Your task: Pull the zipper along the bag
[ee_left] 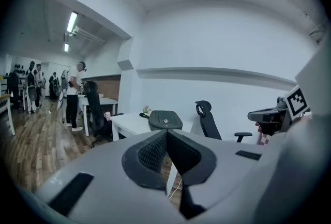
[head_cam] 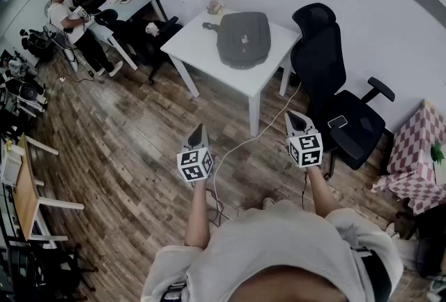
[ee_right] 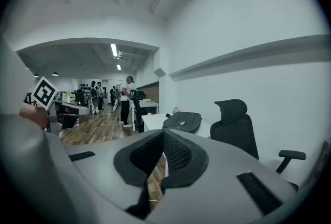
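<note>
Bag (head_cam: pixel 243 39), dark, lies flat on the white bench (head_cam: pixel 191 42) at the far side of the room, well apart from me. My left tool (head_cam: pixel 198 130) and right tool (head_cam: pixel 293 117) are both clenched, nothing between the jaws, held side by side over the wood floor (head_cam: pixel 125 154). A black office chair (head_cam: pixel 334 95) stands just right of the bench.

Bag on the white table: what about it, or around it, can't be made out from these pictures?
- The zipper and its pull on the bag: too small and distant in all three views; whether it is open or closed cannot be told.
- The dark piece at the bag's left end, head view: too small to tell strap from separate thing.
- The small pale object on the table: too small to identify.
</note>
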Motion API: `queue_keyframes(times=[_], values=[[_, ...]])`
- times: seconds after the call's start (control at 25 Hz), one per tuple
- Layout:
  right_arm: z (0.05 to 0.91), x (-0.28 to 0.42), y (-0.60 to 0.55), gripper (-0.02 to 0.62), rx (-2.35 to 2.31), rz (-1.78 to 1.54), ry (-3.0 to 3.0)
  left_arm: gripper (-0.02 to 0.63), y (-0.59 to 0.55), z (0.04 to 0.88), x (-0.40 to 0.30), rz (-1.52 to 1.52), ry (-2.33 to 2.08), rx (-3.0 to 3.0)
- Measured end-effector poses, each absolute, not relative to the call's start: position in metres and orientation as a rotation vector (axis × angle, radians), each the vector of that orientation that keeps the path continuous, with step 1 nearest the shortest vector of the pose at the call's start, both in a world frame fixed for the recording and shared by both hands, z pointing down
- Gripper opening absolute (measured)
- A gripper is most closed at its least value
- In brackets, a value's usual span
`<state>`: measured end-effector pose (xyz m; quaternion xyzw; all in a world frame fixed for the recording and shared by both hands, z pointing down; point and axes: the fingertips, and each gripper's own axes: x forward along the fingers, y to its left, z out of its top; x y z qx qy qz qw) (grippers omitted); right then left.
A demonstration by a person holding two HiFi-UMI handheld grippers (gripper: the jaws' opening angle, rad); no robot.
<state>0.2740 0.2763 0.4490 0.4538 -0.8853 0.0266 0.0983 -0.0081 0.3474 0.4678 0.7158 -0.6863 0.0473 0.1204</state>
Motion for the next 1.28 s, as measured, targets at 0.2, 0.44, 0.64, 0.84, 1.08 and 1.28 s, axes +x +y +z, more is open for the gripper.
queue_keyframes(times=[0.2, 0.44, 0.64, 0.84, 1.08, 1.28], values=[[0.449, 0.279, 0.271, 0.012, 1.337, 0.088, -2.624, 0.026, 0.343, 0.465, -0.003, 0.142, -2.011, 2.089], [0.457, 0.285, 0.265, 0.012, 1.307, 0.107, -2.630, 0.025, 0.340, 0.469, 0.007, 0.152, -2.022, 2.071], [0.459, 0.290, 0.262, 0.014, 1.275, 0.112, -2.644, 0.026, 0.341, 0.472, 0.017, 0.159, -2.030, 2.049], [0.464, 0.294, 0.259, 0.014, 1.237, 0.110, -2.651, 0.026, 0.342, 0.476, 0.026, 0.172, -2.042, 2.026], [0.475, 0.293, 0.254, 0.014, 1.213, 0.127, -2.646, 0.026, 0.342, 0.486, 0.030, 0.192, -2.040, 2.008], [0.482, 0.281, 0.241, 0.014, 1.207, 0.131, -2.633, 0.025, 0.324, 0.494, 0.020, 0.191, -2.022, 2.008]])
